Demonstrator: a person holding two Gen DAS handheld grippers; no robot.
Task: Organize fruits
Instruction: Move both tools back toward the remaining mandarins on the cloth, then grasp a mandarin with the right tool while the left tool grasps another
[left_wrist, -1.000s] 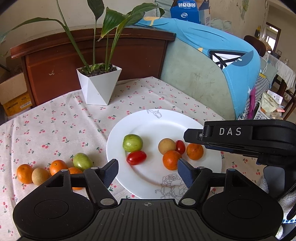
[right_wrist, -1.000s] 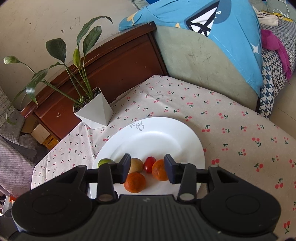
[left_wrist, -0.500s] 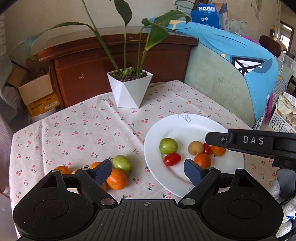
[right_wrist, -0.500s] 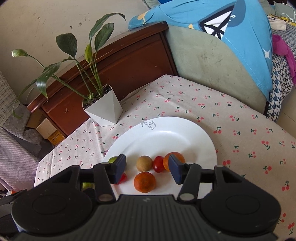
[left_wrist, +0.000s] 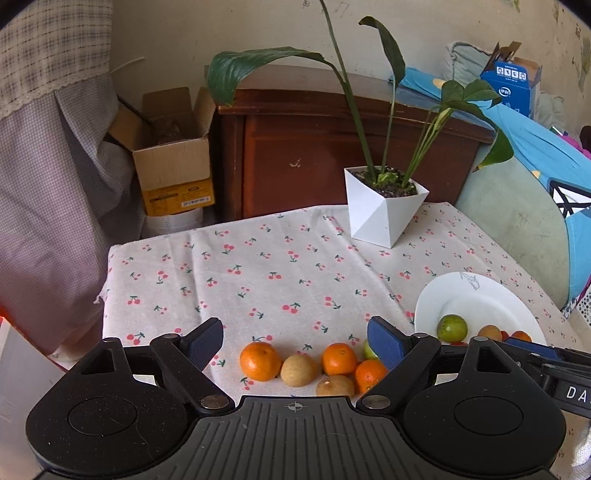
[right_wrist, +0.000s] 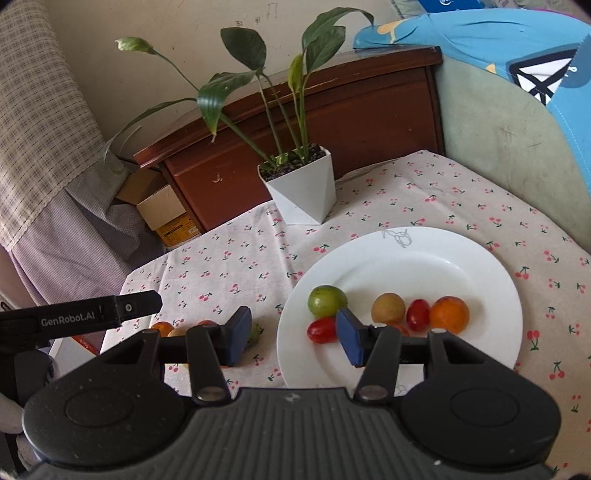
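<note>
Left claw (left_wrist: 295, 338): released, jaws spread wide, nothing between them; hovering above the loose fruit on the worktop.
Right claw (right_wrist: 293, 332): released, jaws apart, empty; hanging over the near left rim of the plate.
Worktop (left_wrist: 280, 266): covered in a pale cloth with a cherry print.
Loose fruit, left of the plate: bunched in a tight cluster near the left claw.
Oranges: one at the left end of the cluster (left_wrist: 260, 360), one in the middle (left_wrist: 339, 358), one at the right (left_wrist: 370, 374) partly behind the right finger of the left claw.
Brown fruits: one (left_wrist: 298, 370) touching the left orange, another (left_wrist: 334, 386) nearest, at the claw body's edge.
Green fruit on the cloth (left_wrist: 369, 350): mostly hidden behind the same finger.
Plate (right_wrist: 424, 258): white, on the right part of the worktop, small drawing on its far rim.
On the plate: green fruit (right_wrist: 327, 300) at the left, red tomato (right_wrist: 322, 329) just near it; further right a brown fruit (right_wrist: 388, 308), a second tomato (right_wrist: 418, 314) and an orange (right_wrist: 448, 314) in a row, touching.
Behind the right claw's right finger: a bit of another orange fruit, mostly hidden.
Plant pot (right_wrist: 303, 186): white, angular, far side of the worktop, long green leaves.
Behind the worktop: dark wooden cabinet (left_wrist: 314, 155), cardboard box (left_wrist: 173, 166) to its left.
</note>
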